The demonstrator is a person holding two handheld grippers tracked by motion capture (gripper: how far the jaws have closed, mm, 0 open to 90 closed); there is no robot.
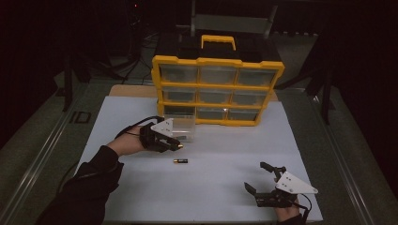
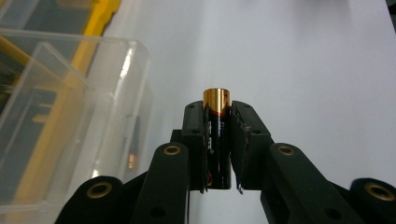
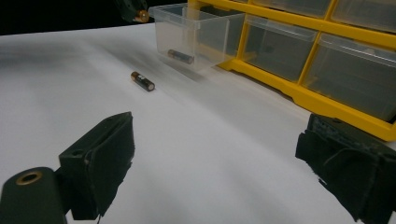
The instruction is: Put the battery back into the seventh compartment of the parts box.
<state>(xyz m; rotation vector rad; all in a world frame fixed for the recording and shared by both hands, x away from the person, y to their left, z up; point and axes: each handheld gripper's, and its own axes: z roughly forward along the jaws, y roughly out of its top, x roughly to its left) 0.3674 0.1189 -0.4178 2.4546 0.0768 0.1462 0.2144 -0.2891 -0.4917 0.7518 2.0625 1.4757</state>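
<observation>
Black-and-gold AA battery (image 2: 217, 140) sat clamped between the jaws of my left gripper (image 1: 174, 144), held lengthwise, its gold end protruding past the pads. I held this gripper above the white tabletop (image 1: 225, 154), just beside the clear plastic drawer (image 1: 184, 124) pulled out of the yellow organizer (image 1: 218, 89). A second battery (image 3: 180, 56) lay inside that drawer; a third battery (image 1: 180, 161) lay loose on the tabletop, near the left gripper. My right gripper (image 1: 264, 178) rested low at the near right, jaws wide apart, holding nothing.
</observation>
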